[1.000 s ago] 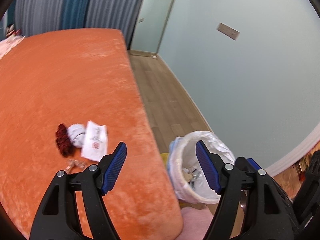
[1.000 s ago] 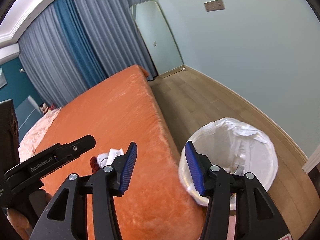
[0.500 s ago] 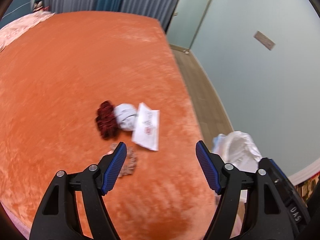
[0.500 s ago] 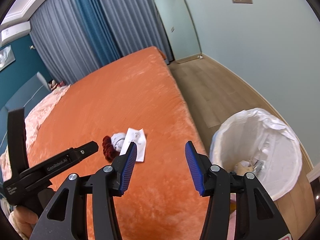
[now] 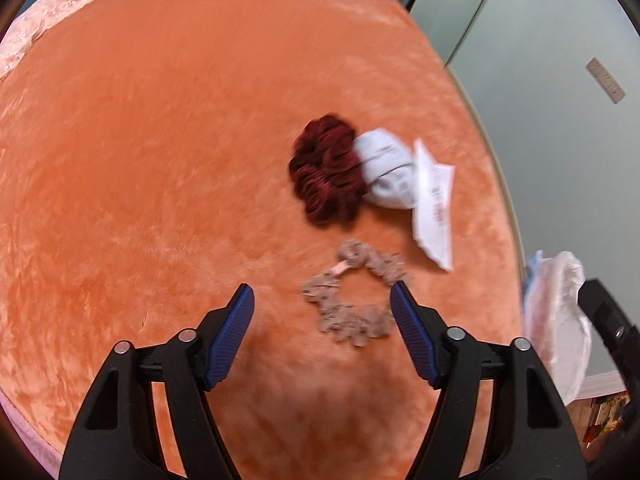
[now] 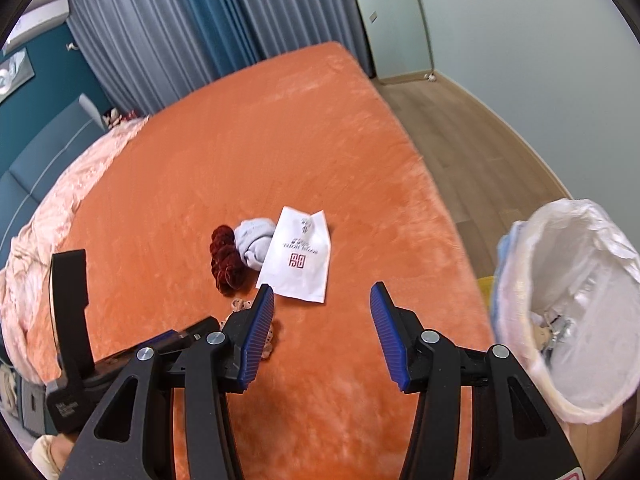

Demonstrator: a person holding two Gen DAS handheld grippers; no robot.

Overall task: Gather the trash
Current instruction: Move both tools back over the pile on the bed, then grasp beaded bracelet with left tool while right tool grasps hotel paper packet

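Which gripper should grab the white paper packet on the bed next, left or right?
Probably right. The right gripper is open and nearly lined up with the white paper packet, with the trash bin beside it. The left gripper is open over the beige scrunchie.

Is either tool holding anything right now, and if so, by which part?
Nothing is held. The left tool is open above the beige scrunchie; the right tool is open and empty.
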